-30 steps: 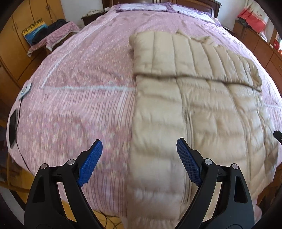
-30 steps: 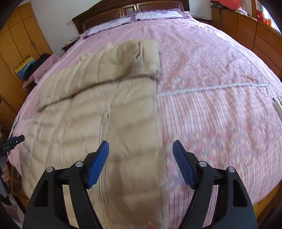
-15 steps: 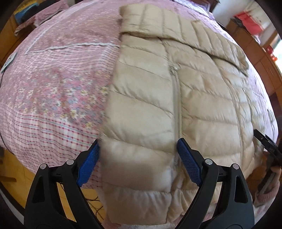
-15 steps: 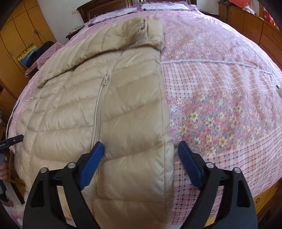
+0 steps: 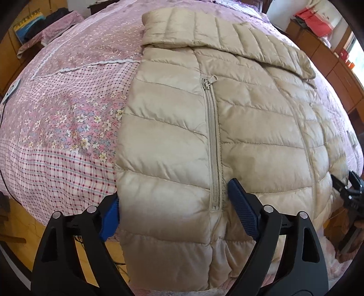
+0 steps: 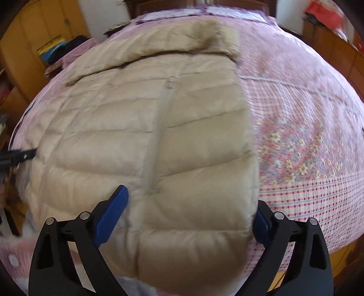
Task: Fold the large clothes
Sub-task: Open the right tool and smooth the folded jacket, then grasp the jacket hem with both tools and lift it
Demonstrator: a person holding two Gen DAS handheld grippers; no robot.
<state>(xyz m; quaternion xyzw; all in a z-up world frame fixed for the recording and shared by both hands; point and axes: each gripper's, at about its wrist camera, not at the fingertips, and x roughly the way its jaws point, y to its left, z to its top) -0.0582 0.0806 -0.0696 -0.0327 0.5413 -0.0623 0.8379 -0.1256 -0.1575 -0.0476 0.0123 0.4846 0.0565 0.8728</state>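
Observation:
A beige quilted down jacket (image 5: 227,118) lies flat on the pink bed, sleeves folded across its top, hem hanging over the near edge. My left gripper (image 5: 175,211) is open, its blue pads straddling the hem's left corner beside the pocket zipper (image 5: 212,145). The jacket also shows in the right wrist view (image 6: 163,136), blurred. My right gripper (image 6: 188,216) is open, its pads straddling the hem's right corner. Each gripper's tip shows at the other view's edge: the right one (image 5: 348,189), the left one (image 6: 18,156).
A pink floral and checked bedspread (image 5: 68,118) covers the bed. Wooden cabinets (image 5: 336,68) stand along the right, a stand with clothes and a book (image 5: 34,36) at the far left. Pillows and headboard (image 6: 204,9) are at the far end.
Both grippers have come down and in towards the hem at the near bed edge. The jacket's bottom corners now sit between the open pads. The right view is blurred by motion.

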